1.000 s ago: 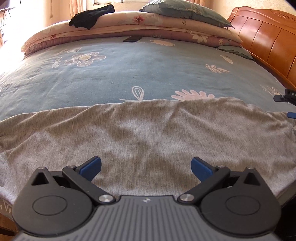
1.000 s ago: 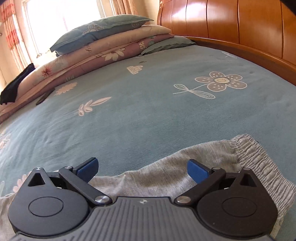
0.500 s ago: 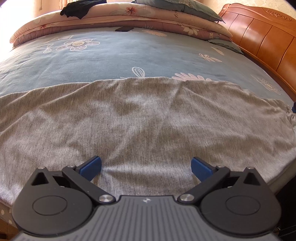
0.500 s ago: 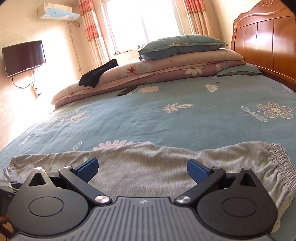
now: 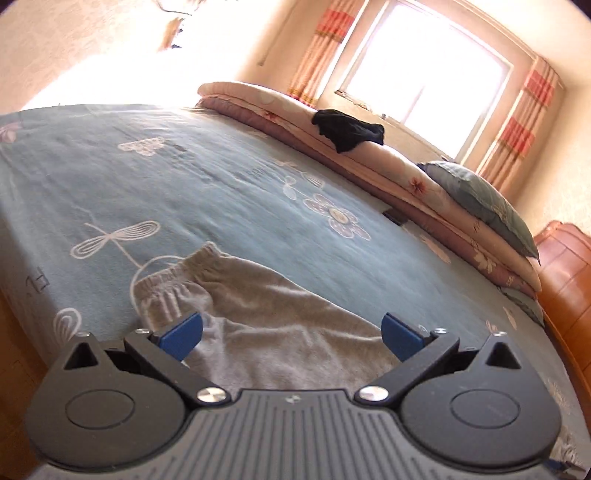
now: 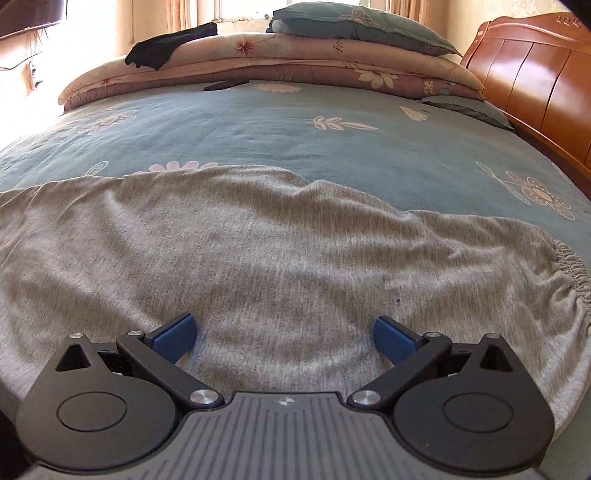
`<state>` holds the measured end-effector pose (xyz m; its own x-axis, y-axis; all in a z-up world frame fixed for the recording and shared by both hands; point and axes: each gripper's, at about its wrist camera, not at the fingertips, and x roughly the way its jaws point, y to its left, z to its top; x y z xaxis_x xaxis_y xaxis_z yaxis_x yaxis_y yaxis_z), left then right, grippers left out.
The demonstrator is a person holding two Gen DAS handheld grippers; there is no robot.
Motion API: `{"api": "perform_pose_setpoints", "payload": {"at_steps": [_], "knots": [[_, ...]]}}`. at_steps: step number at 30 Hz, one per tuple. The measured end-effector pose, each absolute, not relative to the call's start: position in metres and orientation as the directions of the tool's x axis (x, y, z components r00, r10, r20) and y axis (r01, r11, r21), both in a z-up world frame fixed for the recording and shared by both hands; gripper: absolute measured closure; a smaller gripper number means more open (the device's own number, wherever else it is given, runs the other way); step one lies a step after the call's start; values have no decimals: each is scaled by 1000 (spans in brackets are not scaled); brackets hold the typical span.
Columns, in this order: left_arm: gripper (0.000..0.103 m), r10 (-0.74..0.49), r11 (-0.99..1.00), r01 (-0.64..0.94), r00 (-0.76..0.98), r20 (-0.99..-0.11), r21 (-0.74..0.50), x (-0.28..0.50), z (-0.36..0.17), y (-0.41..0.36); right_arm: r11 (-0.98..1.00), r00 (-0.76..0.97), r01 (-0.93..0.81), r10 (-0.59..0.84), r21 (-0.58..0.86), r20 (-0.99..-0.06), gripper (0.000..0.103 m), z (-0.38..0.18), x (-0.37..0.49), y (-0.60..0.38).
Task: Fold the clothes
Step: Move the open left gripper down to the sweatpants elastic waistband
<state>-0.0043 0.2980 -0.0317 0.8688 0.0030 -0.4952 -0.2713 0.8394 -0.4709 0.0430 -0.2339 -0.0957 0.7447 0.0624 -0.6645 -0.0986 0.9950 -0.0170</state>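
A grey pair of trousers (image 6: 266,251) lies spread flat along the near edge of the blue flowered bedspread (image 6: 295,125). Its elastic waistband (image 6: 572,266) shows at the right in the right wrist view. An elastic cuff (image 5: 173,280) shows in the left wrist view, with the grey trousers (image 5: 280,332) running toward the camera. My left gripper (image 5: 291,332) hovers open over that cuffed end, nothing between its blue pads. My right gripper (image 6: 284,332) is open too, low over the middle of the fabric.
Folded quilts (image 6: 258,59) with a blue pillow (image 6: 354,22) and a black garment (image 6: 166,48) are stacked at the far side. A wooden headboard (image 6: 535,70) stands at the right. A dark flat object (image 6: 225,85) lies by the quilts. A curtained window (image 5: 424,74) is behind.
The left gripper has swung left, from the middle of the trousers to the cuffed leg end. The right gripper turned from the waistband side to face the middle of the fabric. Both stayed open.
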Motion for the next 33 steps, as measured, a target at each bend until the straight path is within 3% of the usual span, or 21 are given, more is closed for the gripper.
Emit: {"api": "perform_pose_setpoints", "payload": {"at_steps": [5, 9, 22, 33], "knots": [[1, -53, 668, -347, 860, -507, -658, -12, -67, 367, 998, 767, -60, 32, -23, -641, 0, -98, 38, -230], [1, -184, 484, -310, 878, -441, -819, 1, -97, 400, 998, 756, -55, 34, -11, -654, 0, -97, 43, -230], [1, -318, 431, -300, 832, -454, -851, 47, -128, 411, 1000, 740, 8, -16, -15, -672, 0, -97, 44, -224], [1, -387, 485, -296, 771, -506, -823, 74, -120, 417, 999, 725, 40, -42, -19, -687, 0, -95, 47, -220]]}}
